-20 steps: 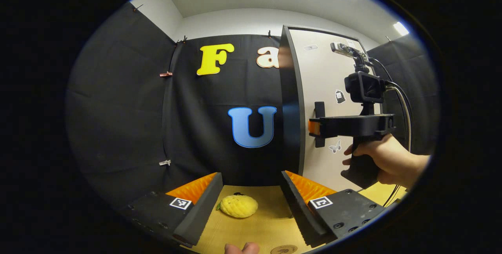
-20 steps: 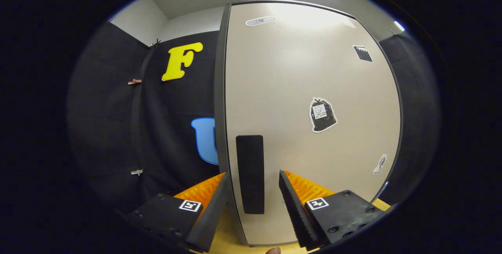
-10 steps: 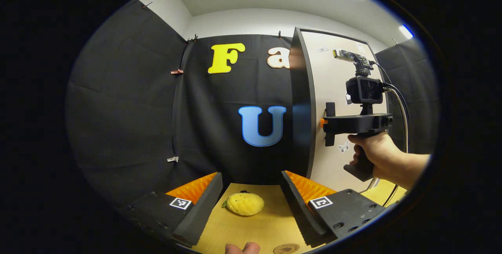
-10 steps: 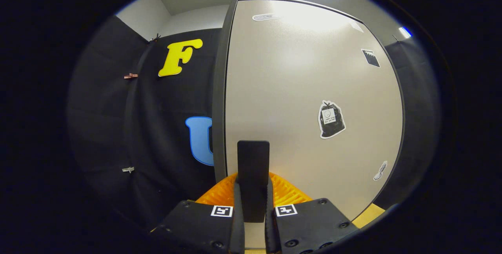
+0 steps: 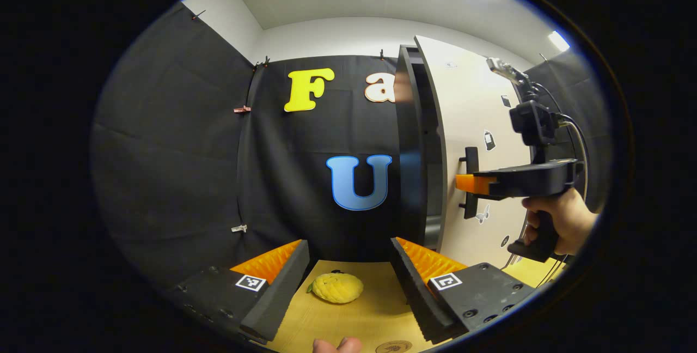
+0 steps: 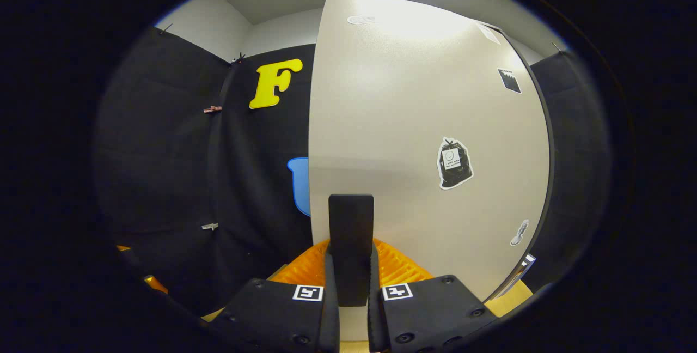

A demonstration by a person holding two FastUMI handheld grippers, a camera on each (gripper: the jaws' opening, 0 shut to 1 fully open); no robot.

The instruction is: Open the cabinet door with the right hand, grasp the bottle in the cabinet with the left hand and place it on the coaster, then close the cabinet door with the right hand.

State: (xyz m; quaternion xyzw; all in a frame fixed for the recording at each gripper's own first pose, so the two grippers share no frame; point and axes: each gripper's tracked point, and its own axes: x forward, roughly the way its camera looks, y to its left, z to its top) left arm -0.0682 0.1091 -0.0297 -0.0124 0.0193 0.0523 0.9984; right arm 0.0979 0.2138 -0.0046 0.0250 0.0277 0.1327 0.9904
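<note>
Since half a second ago your right gripper point(image 6: 351, 309) has pulled the cabinet door point(image 6: 414, 124) away from the cabinet body, and a dark gap now shows along the door's free edge in the left gripper view. A second ago your right fingers stood apart on either side of the door handle point(image 6: 351, 244); now they are pressed together on it, one against each side of the black bar, with the bar rising straight up from between them. Above and to the right of those fingers the pale door face carries a black bag sticker point(image 6: 454, 162) and a smaller sticker lower down near the hinge side.

From your left gripper point(image 5: 348, 282) you see the same door point(image 5: 474, 124) edge-on, up and to the right of your fingers, with the right gripper point(image 5: 474, 184) clamped on the handle point(image 5: 471, 178) and your right hand point(image 5: 561, 222) around its grip. Inside the gap the cabinet body point(image 5: 416, 140) is dark, and you cannot make out the bottle there. Your left fingers are spread wide and hold nothing. Between them, a little beyond the tips, a yellow knobbly lemon-shaped toy point(image 5: 336, 287) lies on the wooden desk point(image 5: 359, 320). Below your right finger, at the near edge of the desk, sits the round coaster point(image 5: 393, 347), partly cut off.
</note>
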